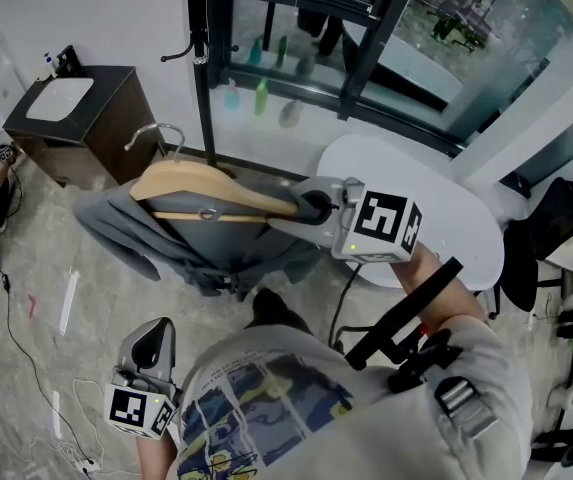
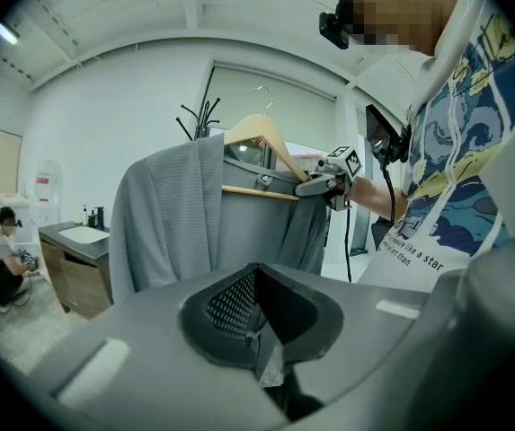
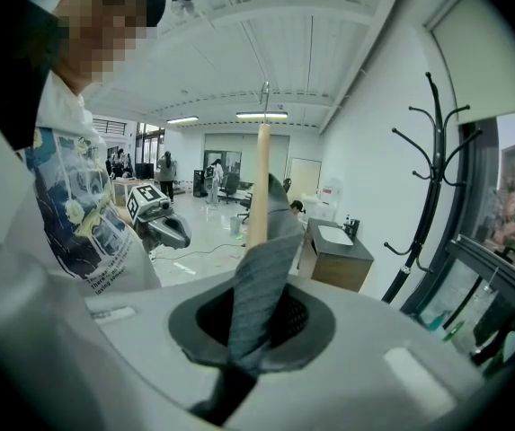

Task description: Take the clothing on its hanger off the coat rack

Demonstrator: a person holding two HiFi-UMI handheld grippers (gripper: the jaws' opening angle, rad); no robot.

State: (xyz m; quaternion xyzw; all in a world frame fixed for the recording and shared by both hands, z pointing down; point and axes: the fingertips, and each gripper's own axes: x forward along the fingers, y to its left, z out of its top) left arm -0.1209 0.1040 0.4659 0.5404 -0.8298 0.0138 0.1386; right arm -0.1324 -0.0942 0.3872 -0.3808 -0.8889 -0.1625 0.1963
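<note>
At seven o'clock in the head view, the left gripper point(image 1: 154, 340) has its jaws closed on nothing. The grey jacket point(image 1: 191, 243) on its hanger point(image 1: 206, 181) sits at centre, with the coat rack point(image 1: 200, 58) apart at its twelve o'clock. At the hanger's three o'clock, the right gripper point(image 1: 311, 206) is clamped on the jacket's shoulder.

Grey ribbed garment point(image 1: 116, 230), light tan hanger point(image 1: 216, 182)

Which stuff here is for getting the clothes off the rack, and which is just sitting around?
For the job: wooden hanger, grey garment, black coat rack, right gripper clamped on the garment.

Just lying about: sink cabinet, white round table, bottles by the window, black chair.
</note>
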